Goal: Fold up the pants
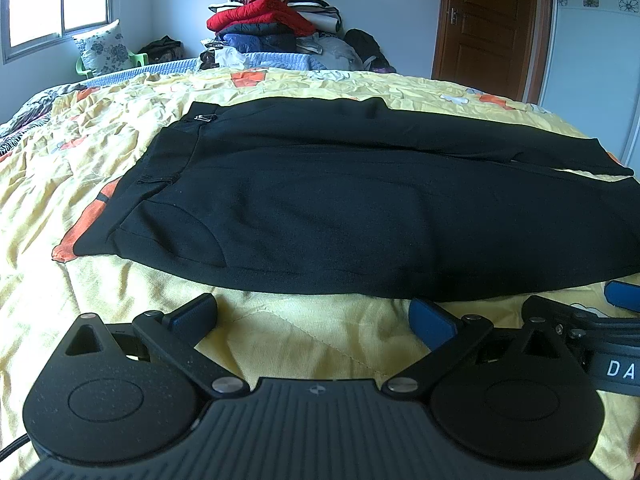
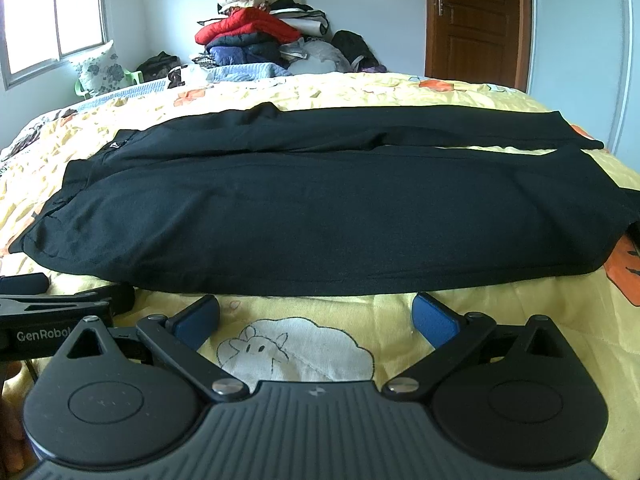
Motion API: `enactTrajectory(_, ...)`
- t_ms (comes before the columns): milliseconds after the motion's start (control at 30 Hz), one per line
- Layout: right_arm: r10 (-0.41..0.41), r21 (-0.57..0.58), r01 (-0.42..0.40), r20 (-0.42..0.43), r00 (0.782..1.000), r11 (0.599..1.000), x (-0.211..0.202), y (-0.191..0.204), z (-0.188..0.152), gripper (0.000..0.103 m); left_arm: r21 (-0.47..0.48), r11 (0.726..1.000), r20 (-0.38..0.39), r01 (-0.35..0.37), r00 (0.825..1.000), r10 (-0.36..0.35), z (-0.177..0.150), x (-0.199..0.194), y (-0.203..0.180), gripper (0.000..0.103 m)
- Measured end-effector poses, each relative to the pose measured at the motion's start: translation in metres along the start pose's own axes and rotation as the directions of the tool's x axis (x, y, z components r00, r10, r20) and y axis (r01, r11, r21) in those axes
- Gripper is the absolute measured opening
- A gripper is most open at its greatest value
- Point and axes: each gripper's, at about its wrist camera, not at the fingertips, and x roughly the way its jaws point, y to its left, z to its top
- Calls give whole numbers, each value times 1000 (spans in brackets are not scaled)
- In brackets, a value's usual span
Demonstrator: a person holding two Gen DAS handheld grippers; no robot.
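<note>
Black pants [image 1: 340, 200] lie flat across the yellow bedspread [image 1: 312, 344], waistband to the left and legs running right; they also show in the right wrist view [image 2: 320, 208]. My left gripper [image 1: 314, 316] is open and empty, just short of the pants' near edge. My right gripper [image 2: 316, 314] is open and empty, also just short of the near edge. The right gripper shows at the right edge of the left wrist view [image 1: 580, 312], and the left gripper at the left edge of the right wrist view [image 2: 76, 294].
A pile of folded clothes [image 1: 276, 20] stands at the far side of the bed. A floral pillow [image 1: 105, 49] leans by the window at far left. A brown door [image 1: 488, 24] is at far right.
</note>
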Motion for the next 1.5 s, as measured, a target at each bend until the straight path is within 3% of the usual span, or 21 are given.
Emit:
enactTrajectory(67,23,-8,-23,-8,1000,1000,-2,-1,2,103,4,1000,-1,5,1000,-5,0,0,0,103)
enactTrajectory(167,121,-24,-121,36,992,992,-15,-4,12,103,13,1000,1,28,1000,-28,0,-5,6,103)
enactTrajectory(300,220,-111,-202,186,957,973,-32,-11,45,103,-24,1000,-4,-7,1000,7,6,-10,16,102)
enactTrajectory(367,266,-194,-229,194,944,954,-24,-10,66,103,-39,999,-3,0,1000,0,12,-14,24,101)
enactTrajectory(433,291,-270,-250,123,949,930,-3,-6,92,103,-48,999,23,15,1000,-14,19,-19,32,101)
enactTrajectory(500,333,-319,-295,73,940,901,22,-3,118,103,-56,998,53,-1,999,4,27,-23,40,101)
enactTrajectory(700,490,-338,-478,-56,870,811,106,-1,198,103,-100,991,95,-84,991,93,58,-21,69,102)
enactTrajectory(833,533,-280,-551,-145,834,786,171,6,243,103,-159,981,85,-107,989,122,83,-8,93,102)
enactTrajectory(1067,515,-325,-580,-268,814,747,263,18,268,103,-236,964,70,-120,988,141,119,18,120,102)
enactTrajectory(1200,536,-344,-638,-350,768,689,299,25,270,97,-239,963,29,-123,991,133,137,43,122,102)
enactTrajectory(1267,535,-332,-663,-401,743,671,313,26,267,81,-248,960,-3,-131,991,134,147,59,123,102)
enactTrajectory(1300,546,-348,-666,-387,743,660,311,26,266,67,-254,959,-20,-124,992,124,153,69,124,102)
enactTrajectory(1333,559,-345,-681,-393,730,646,309,25,265,31,-264,959,-33,-109,994,104,159,77,126,102)
enactTrajectory(1367,563,-341,-681,-386,730,649,306,24,265,19,-279,956,-42,-93,996,84,166,84,128,102)
enactTrajectory(1400,564,-365,-671,-365,741,646,298,23,262,11,-289,954,-50,-77,997,65,173,93,129,102)
enactTrajectory(1500,529,-517,-589,-277,802,622,258,29,247,7,-323,946,-90,-17,996,-13,199,119,133,102)
